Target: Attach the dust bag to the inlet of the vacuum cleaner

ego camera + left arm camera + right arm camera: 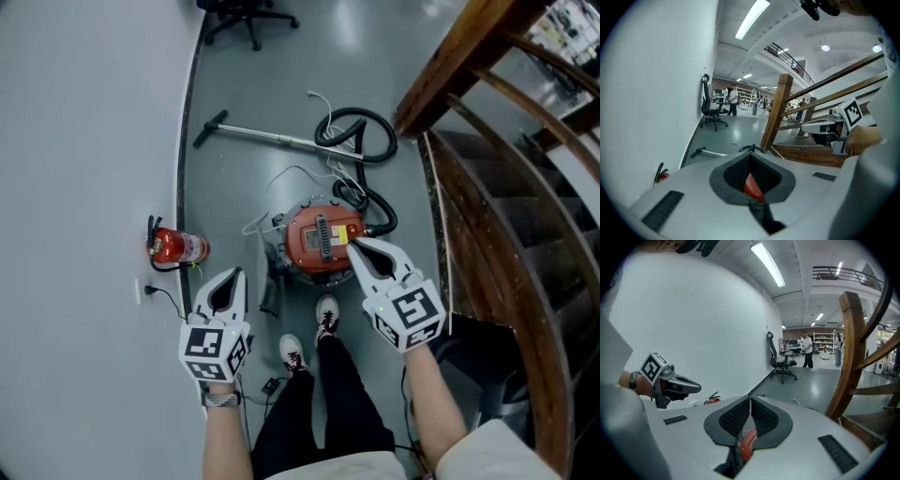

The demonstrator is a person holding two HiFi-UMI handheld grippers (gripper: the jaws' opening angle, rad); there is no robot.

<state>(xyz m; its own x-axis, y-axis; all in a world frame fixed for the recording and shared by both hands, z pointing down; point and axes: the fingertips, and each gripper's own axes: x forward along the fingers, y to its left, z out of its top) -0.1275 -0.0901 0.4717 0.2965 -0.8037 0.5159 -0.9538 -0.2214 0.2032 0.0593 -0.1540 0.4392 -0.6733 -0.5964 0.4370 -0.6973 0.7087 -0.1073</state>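
I have both grippers held up in front of me over the grey floor [234, 178], with the person's shoes [325, 315] below them. The vacuum cleaner [319, 239], a red canister with a black handle across its lid, sits on the floor just ahead of the shoes and between the two grippers in the head view. The left gripper [232, 277] is off to its left, clear of it. The right gripper [358, 246] has its tip lying over the canister's right edge in that view, though it is raised well above it and not touching.

In the left gripper view its fingers [736, 173] are pressed together with nothing between them, and a sliver of the red canister shows far below. In the right gripper view the fingers [733, 416] also stand together, with only a hairline between the tips. They hold nothing, and the red body shows beneath them.

The black hose [375, 131] curls from the canister's right side toward the staircase [497, 187], and the wand [272, 136] lies beyond it. A fire extinguisher [176, 247] lies by the wall [84, 141]. I cannot tell which of the pale things beside the canister is the dust bag.
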